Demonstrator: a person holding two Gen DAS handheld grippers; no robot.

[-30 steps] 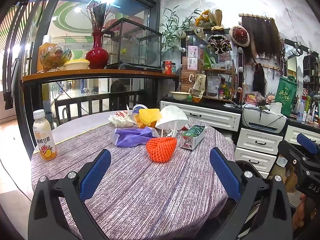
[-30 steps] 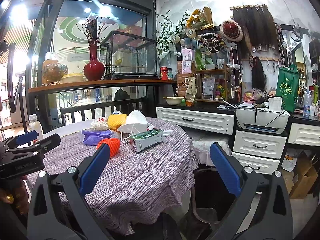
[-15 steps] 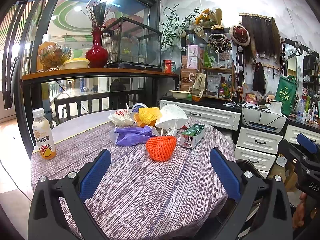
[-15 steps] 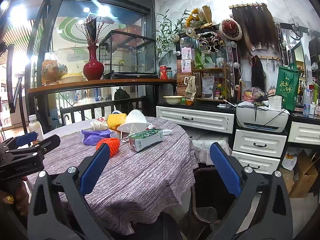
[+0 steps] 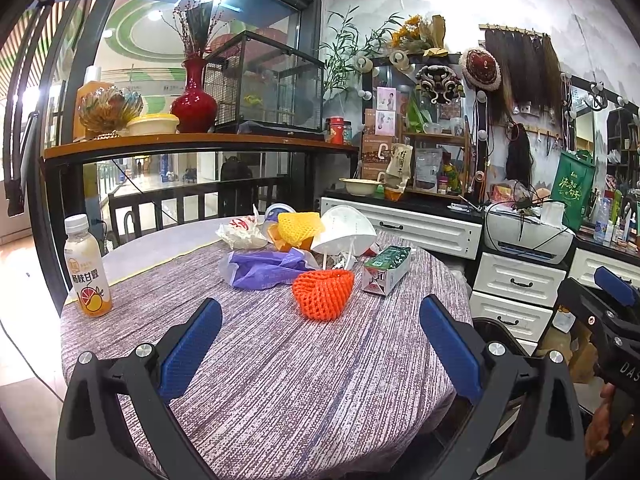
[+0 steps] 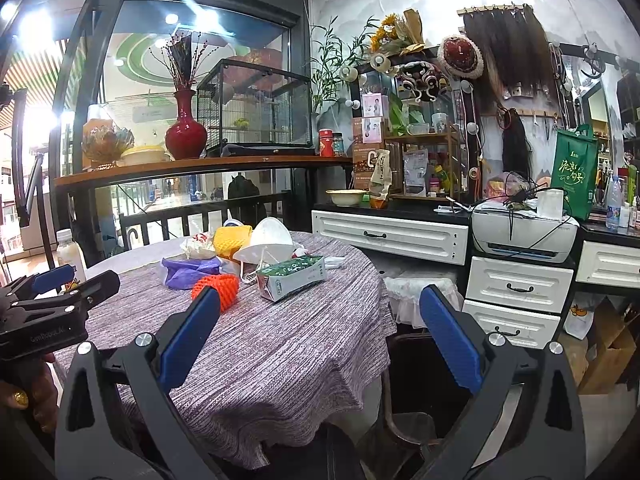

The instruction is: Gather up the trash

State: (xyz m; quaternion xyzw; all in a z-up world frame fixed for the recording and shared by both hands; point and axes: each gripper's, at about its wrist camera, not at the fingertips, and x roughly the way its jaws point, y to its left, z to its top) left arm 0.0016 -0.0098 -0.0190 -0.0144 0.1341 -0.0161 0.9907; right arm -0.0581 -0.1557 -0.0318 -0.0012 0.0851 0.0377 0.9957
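Trash lies in a heap at the far side of the round table (image 5: 280, 368): an orange foam net (image 5: 323, 293), a purple bag (image 5: 266, 267), a green and white carton (image 5: 387, 270), a white mask (image 5: 345, 230), a yellow foam net (image 5: 299, 224) and a crumpled white wrapper (image 5: 240, 232). My left gripper (image 5: 320, 344) is open and empty, hovering over the near table short of the orange net. My right gripper (image 6: 320, 338) is open and empty, off the table's right edge; the carton (image 6: 292, 277) lies ahead to its left.
A juice bottle (image 5: 88, 268) stands at the table's left edge. A dark bin (image 6: 424, 384) stands on the floor by the table's right side. White drawers (image 6: 516, 292) and a printer (image 6: 524, 232) line the right wall. A shelf with a red vase (image 5: 194, 100) runs behind.
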